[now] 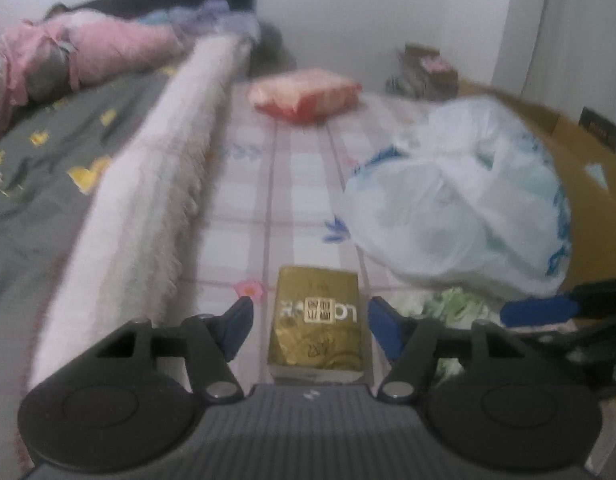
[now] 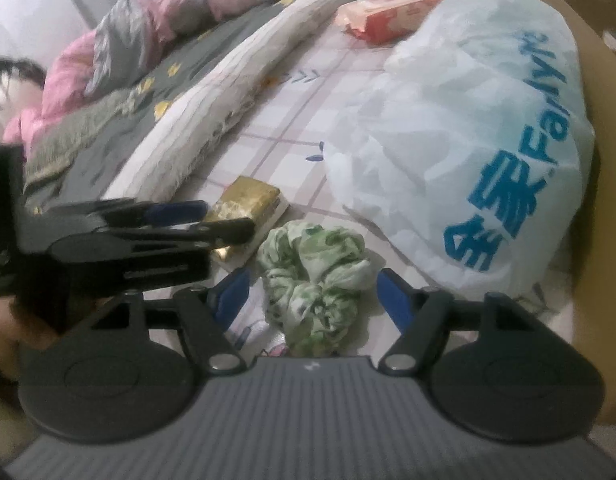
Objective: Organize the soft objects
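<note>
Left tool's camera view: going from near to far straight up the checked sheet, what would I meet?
Gold packet lying between the open tool's blue tips, then bare checked sheet, then the red-orange packet, then the white wall.

Checked sheet [image 1: 300, 184] carries gold pack [image 1: 317, 320], plastic bag [image 1: 459, 200].

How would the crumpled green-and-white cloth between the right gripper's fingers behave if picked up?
The green-and-white cloth lies bunched in loose folds, so it is probably floppy and would droop from the right gripper. It looks thin, likely light. Being crumpled, it seems unlikely to roll.
</note>
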### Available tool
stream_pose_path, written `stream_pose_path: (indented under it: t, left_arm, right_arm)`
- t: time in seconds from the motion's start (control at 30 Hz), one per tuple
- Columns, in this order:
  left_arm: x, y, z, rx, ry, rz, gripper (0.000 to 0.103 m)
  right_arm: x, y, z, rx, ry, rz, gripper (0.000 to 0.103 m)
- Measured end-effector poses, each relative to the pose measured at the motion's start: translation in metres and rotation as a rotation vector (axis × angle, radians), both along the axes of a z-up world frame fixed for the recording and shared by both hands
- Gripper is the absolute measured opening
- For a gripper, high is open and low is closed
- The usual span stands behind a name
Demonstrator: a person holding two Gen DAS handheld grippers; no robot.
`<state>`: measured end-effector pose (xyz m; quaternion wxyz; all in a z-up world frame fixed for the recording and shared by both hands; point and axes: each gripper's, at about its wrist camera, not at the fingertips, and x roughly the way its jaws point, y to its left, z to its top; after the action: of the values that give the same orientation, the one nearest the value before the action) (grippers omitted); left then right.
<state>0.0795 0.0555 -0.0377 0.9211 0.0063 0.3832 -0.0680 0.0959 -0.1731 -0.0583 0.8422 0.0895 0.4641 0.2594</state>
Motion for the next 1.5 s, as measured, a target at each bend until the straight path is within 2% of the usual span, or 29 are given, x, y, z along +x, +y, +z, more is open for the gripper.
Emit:
stream_pose_path:
  t: [0.1,0.2,0.33,0.4,0.53,0.6,0.67,0.8,0.9,1.1,1.27,1.33,1.5]
  left_arm:
    - [-0.016,0.003,0.010,-0.031,-0.036,-0.005,0.066]
    - [-0.031,0.003,0.016,-0.056,-0.055,-0.031,0.066]
    - [-0.047,-0.001,0.015,-0.100,-0.038,-0.076,0.063]
    - [-0.052,-0.003,0.010,-0.121,-0.019,-0.097,0.063]
    - [-0.058,-0.005,0.000,-0.156,0.015,-0.097,0.055]
    - [-0.059,-0.004,-0.005,-0.191,0.038,-0.097,0.054]
    - [-0.061,-0.005,-0.009,-0.209,0.055,-0.101,0.052]
    - [-0.066,-0.011,-0.015,-0.196,0.074,-0.132,0.052]
    - [-0.070,-0.017,-0.017,-0.192,0.081,-0.164,0.053]
    - [-0.076,-0.025,-0.019,-0.165,0.087,-0.207,0.062]
    - [-0.080,-0.028,-0.021,-0.148,0.088,-0.217,0.064]
    - [-0.079,-0.030,-0.021,-0.138,0.089,-0.223,0.065]
    - [-0.076,-0.034,-0.023,-0.099,0.090,-0.218,0.073]
  right_arm:
    - [-0.003,-0.007,-0.002,0.045,0.008,-0.045,0.071]
    - [-0.003,-0.016,-0.006,0.132,0.044,-0.086,0.071]
    - [-0.001,-0.019,-0.009,0.185,0.078,-0.106,0.065]
    - [0.001,-0.015,-0.011,0.179,0.082,-0.104,0.057]
    - [0.008,-0.010,-0.014,0.154,0.086,-0.097,0.045]
    - [0.011,-0.008,-0.018,0.142,0.106,-0.100,0.031]
    - [0.014,-0.008,-0.025,0.141,0.129,-0.102,0.023]
    - [0.010,-0.009,-0.036,0.148,0.176,-0.096,0.017]
    - [0.003,-0.011,-0.038,0.159,0.195,-0.099,0.017]
    - [-0.013,-0.018,-0.044,0.216,0.259,-0.111,0.017]
    - [-0.025,-0.025,-0.038,0.252,0.257,-0.110,0.021]
    - [-0.027,-0.029,-0.034,0.254,0.241,-0.126,0.026]
    - [-0.020,-0.038,-0.029,0.262,0.209,-0.156,0.048]
